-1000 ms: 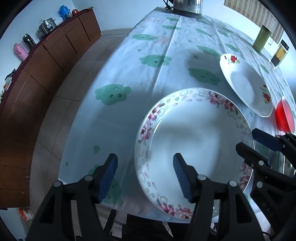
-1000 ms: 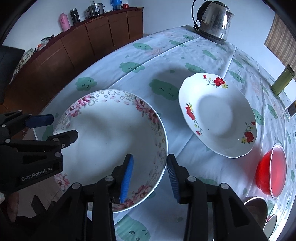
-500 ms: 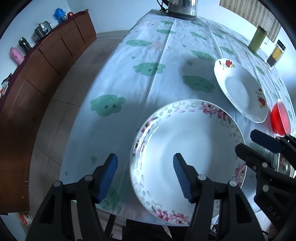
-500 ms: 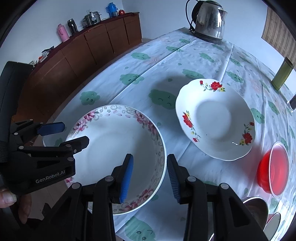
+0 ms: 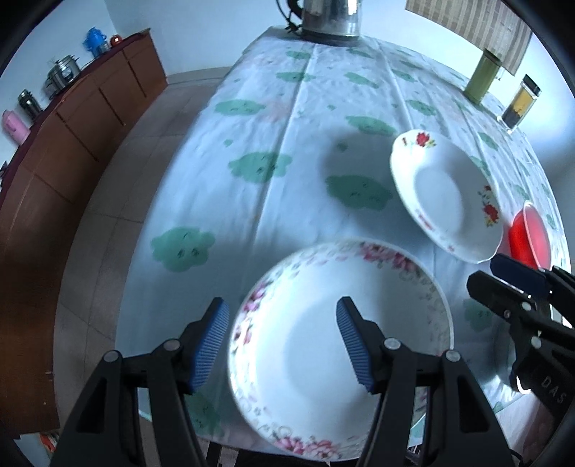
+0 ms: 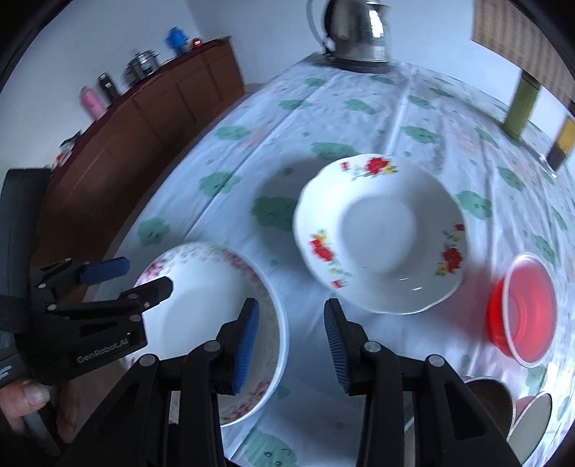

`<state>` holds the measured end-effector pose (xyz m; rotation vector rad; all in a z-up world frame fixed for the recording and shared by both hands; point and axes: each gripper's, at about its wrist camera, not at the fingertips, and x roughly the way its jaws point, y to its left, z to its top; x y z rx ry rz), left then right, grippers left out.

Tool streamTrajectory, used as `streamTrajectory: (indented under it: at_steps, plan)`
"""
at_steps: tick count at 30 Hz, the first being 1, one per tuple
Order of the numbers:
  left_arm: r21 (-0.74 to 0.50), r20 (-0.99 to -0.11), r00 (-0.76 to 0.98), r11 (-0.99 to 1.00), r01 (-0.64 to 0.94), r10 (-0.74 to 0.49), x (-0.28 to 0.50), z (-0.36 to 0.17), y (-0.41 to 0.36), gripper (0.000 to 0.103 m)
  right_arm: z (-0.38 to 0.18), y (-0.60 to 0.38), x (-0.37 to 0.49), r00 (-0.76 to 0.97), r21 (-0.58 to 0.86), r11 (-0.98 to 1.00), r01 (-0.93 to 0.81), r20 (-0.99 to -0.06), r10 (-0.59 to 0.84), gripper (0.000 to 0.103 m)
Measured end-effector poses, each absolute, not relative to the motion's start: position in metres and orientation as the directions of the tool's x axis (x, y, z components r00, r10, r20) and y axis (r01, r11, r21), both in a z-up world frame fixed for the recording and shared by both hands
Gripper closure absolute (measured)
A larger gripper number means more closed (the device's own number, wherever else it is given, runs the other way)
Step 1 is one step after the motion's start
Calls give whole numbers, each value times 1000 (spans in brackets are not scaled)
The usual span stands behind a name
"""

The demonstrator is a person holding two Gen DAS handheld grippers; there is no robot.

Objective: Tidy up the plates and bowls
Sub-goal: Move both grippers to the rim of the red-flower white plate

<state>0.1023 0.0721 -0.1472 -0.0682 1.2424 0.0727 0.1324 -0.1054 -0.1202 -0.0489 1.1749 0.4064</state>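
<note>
A deep white plate with a pink flower rim (image 5: 341,345) lies at the table's near edge; it also shows in the right wrist view (image 6: 201,309). My left gripper (image 5: 284,341) is open and hovers over that plate's left rim. My right gripper (image 6: 289,337) is open above the plate's right rim. It shows at the right of the left wrist view (image 5: 503,276). A white plate with red roses (image 6: 381,233) lies farther back, also seen in the left wrist view (image 5: 445,194). A red bowl (image 6: 524,316) sits to its right.
A steel kettle (image 6: 355,32) stands at the table's far end. A green canister (image 5: 483,75) and a glass jar (image 5: 519,104) stand at the far right. Metal bowls (image 6: 503,406) lie at the near right. A wooden sideboard (image 5: 72,122) runs along the left wall.
Both grippers have pulled back and risen, so the plates look smaller and farther. The flower-rim plate sits lower in both views. Both grippers stay open.
</note>
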Motion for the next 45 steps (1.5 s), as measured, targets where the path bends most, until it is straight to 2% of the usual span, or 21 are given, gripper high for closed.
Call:
streamTrajectory:
  at_steps: [24,45]
  plan:
    - [-20,-943,325,990,136,-64,186,-136,7,39,-122,-190,192,347,175,984,-40,-921,178,63]
    - [-4,-962,268,984,175,-51,226,-165,-17,39,-157,-205,237,262,145,989,-20,-954,145,63]
